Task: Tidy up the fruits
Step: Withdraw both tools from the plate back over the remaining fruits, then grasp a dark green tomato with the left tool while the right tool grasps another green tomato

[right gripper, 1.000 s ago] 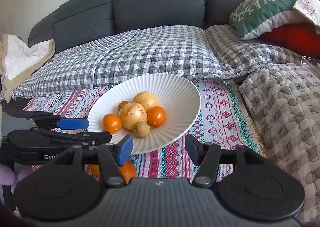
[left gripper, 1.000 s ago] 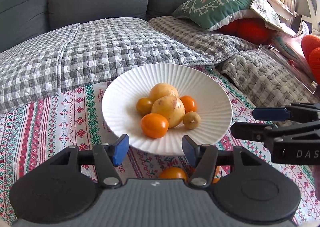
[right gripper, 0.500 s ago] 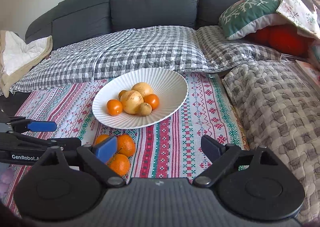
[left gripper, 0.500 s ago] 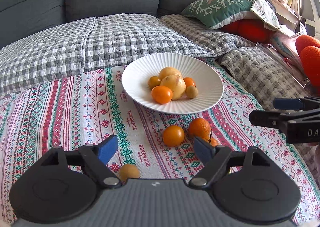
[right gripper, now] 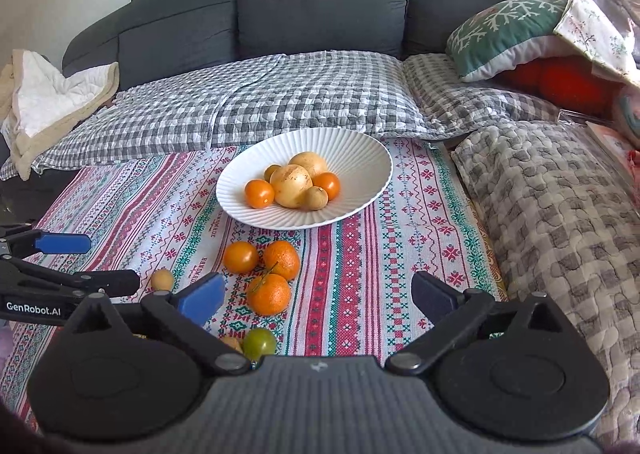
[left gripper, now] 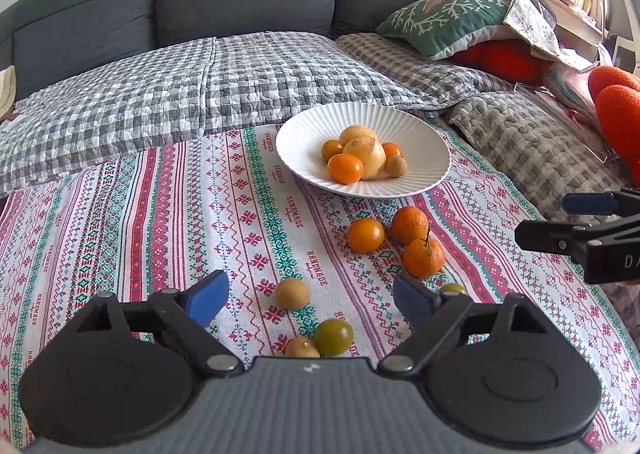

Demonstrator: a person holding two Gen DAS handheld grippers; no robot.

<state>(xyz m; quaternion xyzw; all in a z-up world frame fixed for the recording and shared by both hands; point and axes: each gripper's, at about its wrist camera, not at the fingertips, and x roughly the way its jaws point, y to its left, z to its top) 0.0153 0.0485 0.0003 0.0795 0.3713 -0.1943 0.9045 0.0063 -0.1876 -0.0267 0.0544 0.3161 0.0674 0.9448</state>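
Grey sofa (right gripper: pixel 320 13) cushions form the background, with a checked quilt (right gripper: pixel 280 101) laid over the seat and a striped embroidered cloth (left gripper: pixel 180 213) spread in front of it as the working surface.

Left gripper (left gripper: pixel 310 296): jaws have just been opening and now stand wide, with nothing between the blue pads. Right gripper (right gripper: pixel 318 296): jaws have likewise just been opening, now spread wide and empty. Each gripper appears at the edge of the other's view, side by side and apart.

White ribbed plate (left gripper: pixel 424 133) sits on the cloth well ahead of both grippers. It holds two large yellow fruits (left gripper: pixel 366 149), orange tomatoes (left gripper: pixel 345 168) and a small brown fruit (left gripper: pixel 396 165), all clustered and touching.

Loose fruit lies on the cloth between the plate and the grippers. Two tangerines (right gripper: pixel 269 293), one with a stem, sit touching just ahead of the right gripper's left pad, with an orange tomato (right gripper: pixel 240 257) beside them. A small tan fruit (left gripper: pixel 291 294) lies between the left gripper's pads. A green tomato (left gripper: pixel 334 336) rests close under the left gripper body, touching another tan fruit (left gripper: pixel 302 348). A further greenish item (left gripper: pixel 452 288) is partly hidden behind the left gripper's right pad; possibly another tomato.
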